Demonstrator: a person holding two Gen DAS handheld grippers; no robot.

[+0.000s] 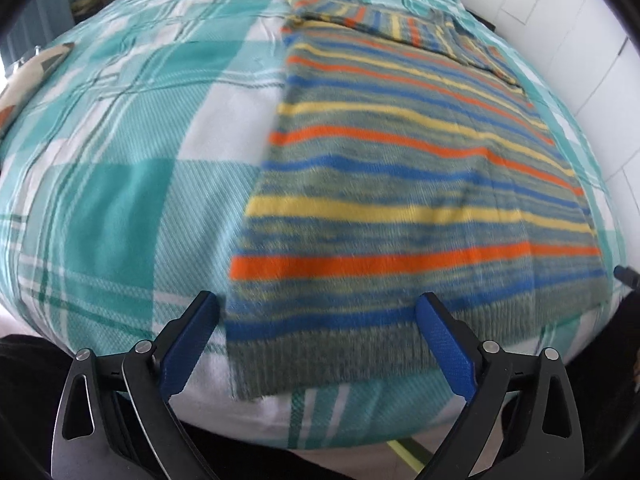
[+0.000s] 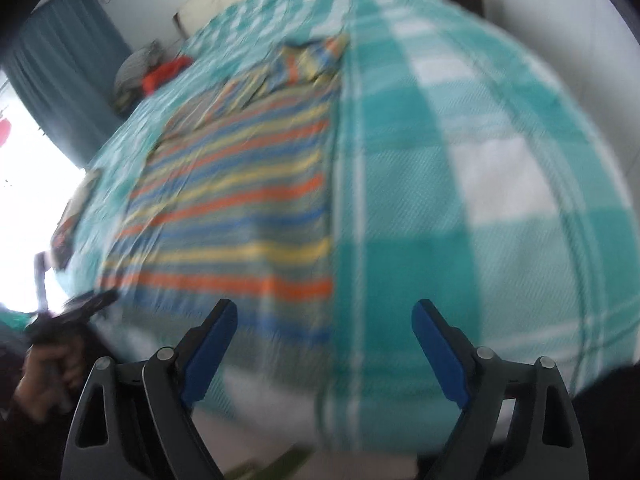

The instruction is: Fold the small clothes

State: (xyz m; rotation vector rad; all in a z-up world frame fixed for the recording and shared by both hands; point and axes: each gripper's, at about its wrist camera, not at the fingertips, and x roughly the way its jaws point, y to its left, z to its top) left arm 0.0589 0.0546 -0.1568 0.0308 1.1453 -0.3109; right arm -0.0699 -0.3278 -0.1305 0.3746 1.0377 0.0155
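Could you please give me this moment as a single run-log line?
phase: pre-grasp | striped sweater: flat on plaid bedspread, sleeves folded in | left gripper: open over hem | right gripper: open, holding nothing

The whole right wrist view is smeared, so the sweater (image 2: 240,208) ahead of the right gripper (image 2: 324,312) looks fuzzy, and the clothes pile (image 2: 156,70) far beyond stays unclear.
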